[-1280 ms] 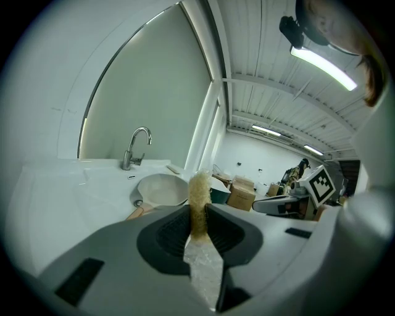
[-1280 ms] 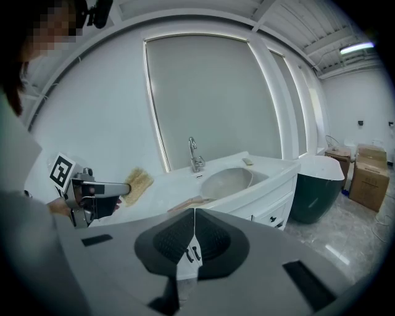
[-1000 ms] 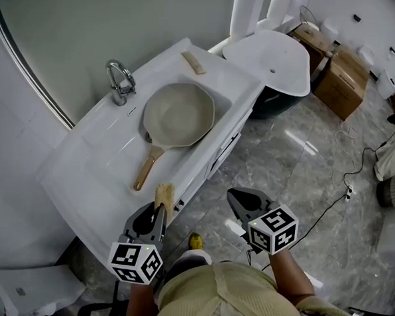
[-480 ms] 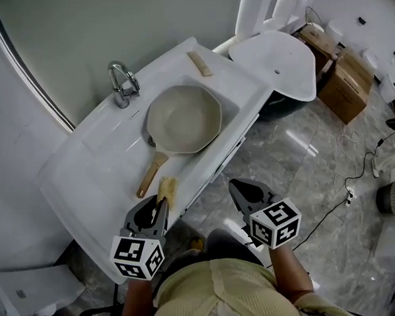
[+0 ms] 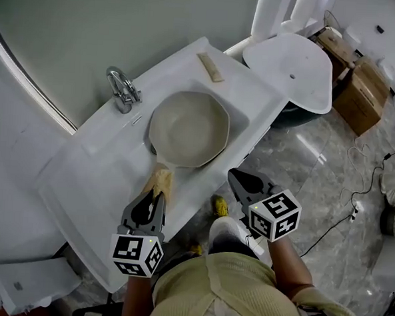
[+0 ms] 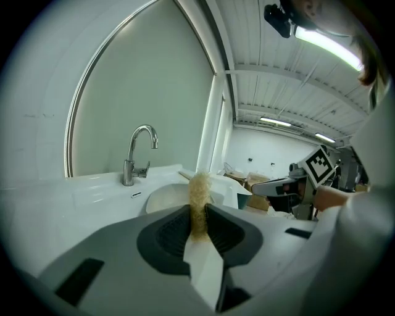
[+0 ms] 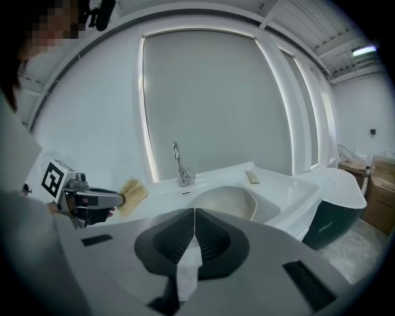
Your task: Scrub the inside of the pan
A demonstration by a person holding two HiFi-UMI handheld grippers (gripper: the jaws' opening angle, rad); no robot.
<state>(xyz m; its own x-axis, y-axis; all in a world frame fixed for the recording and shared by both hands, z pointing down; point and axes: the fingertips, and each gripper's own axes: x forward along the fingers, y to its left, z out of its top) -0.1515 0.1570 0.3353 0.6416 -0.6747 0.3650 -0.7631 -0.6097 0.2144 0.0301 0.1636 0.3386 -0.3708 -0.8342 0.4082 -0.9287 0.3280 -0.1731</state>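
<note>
Although only the head view shows the sponge (image 5: pixel 161 180) by the handle of the pan (image 5: pixel 189 129), the gripper views show the left gripper (image 6: pixel 199 215) pinching it and the right gripper (image 7: pixel 192 213) with fingers pressed together.

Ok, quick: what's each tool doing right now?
Left tool: shut on the tan fibrous scrubbing sponge.
Right tool: shut, holding nothing.

Pan (image 5: pixel 189 129) beige. Scrub pad (image 5: pixel 161 180) straw-yellow. Sink (image 5: pixel 103 175) white, tap (image 5: pixel 121 89) chrome. Floor (image 5: pixel 316 174) grey marble, veined. Left gripper (image 5: pixel 157 195), right gripper (image 5: pixel 234 177): grey, blk/wht square-marker cubes.
</note>
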